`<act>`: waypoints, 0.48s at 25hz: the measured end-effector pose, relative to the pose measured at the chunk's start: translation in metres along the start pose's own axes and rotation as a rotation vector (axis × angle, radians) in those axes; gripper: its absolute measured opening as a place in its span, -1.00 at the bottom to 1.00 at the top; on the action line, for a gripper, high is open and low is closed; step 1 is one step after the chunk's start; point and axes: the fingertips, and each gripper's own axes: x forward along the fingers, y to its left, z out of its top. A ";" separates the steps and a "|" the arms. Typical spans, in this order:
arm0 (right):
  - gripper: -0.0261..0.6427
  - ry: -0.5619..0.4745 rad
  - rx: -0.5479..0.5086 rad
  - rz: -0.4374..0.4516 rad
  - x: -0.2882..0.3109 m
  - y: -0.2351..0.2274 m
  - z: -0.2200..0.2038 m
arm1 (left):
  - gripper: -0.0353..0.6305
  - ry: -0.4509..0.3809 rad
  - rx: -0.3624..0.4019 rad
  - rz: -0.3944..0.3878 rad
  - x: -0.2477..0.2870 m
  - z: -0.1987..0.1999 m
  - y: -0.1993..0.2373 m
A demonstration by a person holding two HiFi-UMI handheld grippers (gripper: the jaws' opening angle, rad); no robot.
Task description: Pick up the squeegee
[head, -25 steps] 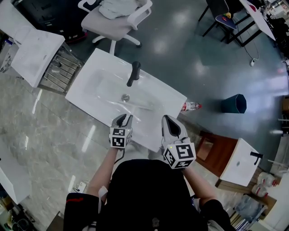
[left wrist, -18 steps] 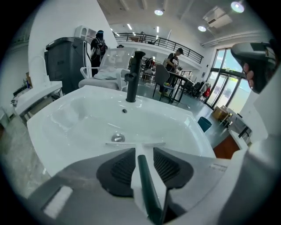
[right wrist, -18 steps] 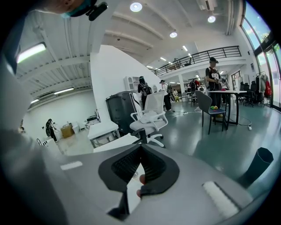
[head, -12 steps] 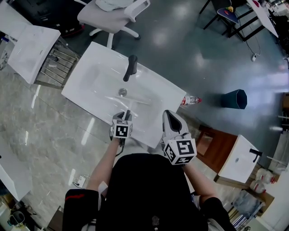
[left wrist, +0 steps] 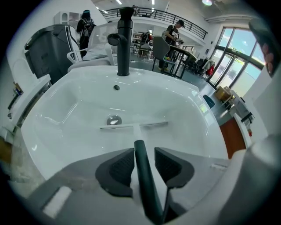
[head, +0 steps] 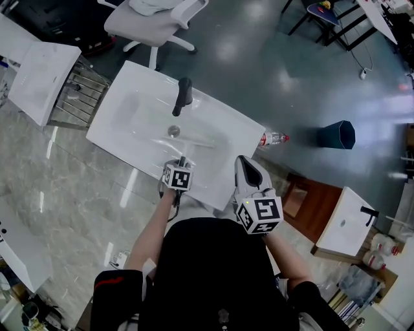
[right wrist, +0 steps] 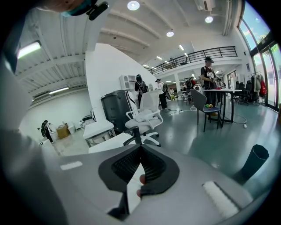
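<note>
Nearest to us, both forearms reach forward from the dark-clad torso, each hand carrying one gripper over the front edge of the white sink. The right gripper stays clear of the basin on the right side; its two pads meet at the tips and grasp nothing. The left gripper points steeply down into the basin with its jaws spread wide. The dark handle of the squeegee stands between the ribbed pads, which are released: a gap shows on the right of the handle, and we cannot tell whether the left pad touches it. The squeegee lies in the basin, its handle running away from the left gripper through a white neck to the thin blade, which lies crosswise just in front of the drain. Behind the drain, the black faucet rises upright from the rear rim. Beyond the sink stands a white office chair on the grey floor. To the right, a plastic bottle lies near the sink corner, and a dark bin stands farther out.
</note>
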 end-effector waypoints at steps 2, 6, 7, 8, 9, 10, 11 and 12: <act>-0.91 0.003 0.002 -0.002 -0.001 -0.001 -0.002 | -0.44 0.025 -0.007 0.012 0.002 0.000 0.001; -0.91 0.007 0.006 -0.006 -0.002 -0.003 -0.006 | -0.54 0.077 -0.019 0.032 0.006 -0.001 0.005; -0.91 0.007 0.007 -0.008 -0.003 -0.004 -0.006 | -0.54 0.085 -0.026 0.025 0.007 0.000 0.005; -0.91 0.006 0.007 -0.009 -0.004 -0.005 -0.006 | -0.54 0.089 -0.033 0.018 0.007 0.000 0.005; -0.91 0.005 0.008 -0.010 -0.005 -0.005 -0.007 | -0.54 0.089 -0.037 0.013 0.006 0.000 0.004; -0.91 0.004 0.008 -0.011 -0.006 -0.006 -0.007 | -0.54 0.086 -0.040 0.011 0.005 0.000 0.004; -0.91 0.004 0.008 -0.012 -0.007 -0.006 -0.007 | -0.54 0.079 -0.042 0.012 0.005 0.000 0.004; -0.91 0.004 0.008 -0.012 -0.007 -0.006 -0.007 | -0.55 0.070 -0.046 0.015 0.004 0.000 0.005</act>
